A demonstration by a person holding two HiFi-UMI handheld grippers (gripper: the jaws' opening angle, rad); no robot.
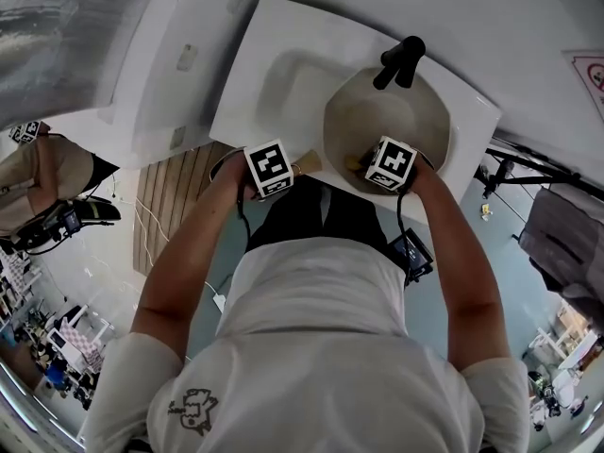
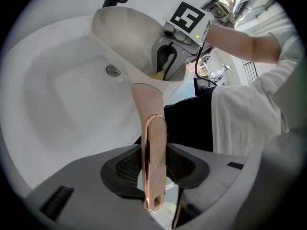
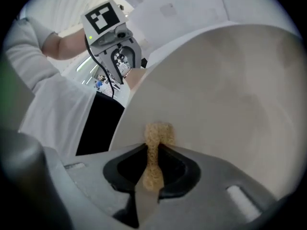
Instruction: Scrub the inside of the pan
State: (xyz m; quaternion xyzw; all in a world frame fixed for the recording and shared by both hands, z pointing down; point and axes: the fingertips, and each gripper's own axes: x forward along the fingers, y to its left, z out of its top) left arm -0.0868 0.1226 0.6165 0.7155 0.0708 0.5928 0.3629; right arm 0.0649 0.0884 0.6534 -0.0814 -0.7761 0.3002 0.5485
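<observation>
A cream pan (image 1: 385,121) sits tilted in the white sink (image 1: 283,74), under the black tap (image 1: 400,61). Its pinkish, copper-edged handle (image 2: 152,143) runs straight back between the jaws of my left gripper (image 2: 154,163), which is shut on it. My right gripper (image 3: 154,150) is shut on a tan scrub sponge (image 3: 157,137), whose tip touches the pan's inner wall (image 3: 230,95). In the left gripper view the right gripper (image 2: 165,67) reaches down inside the pan (image 2: 127,37). In the head view both marker cubes show, left gripper (image 1: 283,173) and right gripper (image 1: 377,170).
The sink's basin (image 2: 62,85) with its drain (image 2: 113,70) lies left of the pan. A white fixture (image 1: 160,74) stands left of the sink, with a slatted wooden mat (image 1: 175,201) on the floor. Another person (image 1: 28,182) is at the far left.
</observation>
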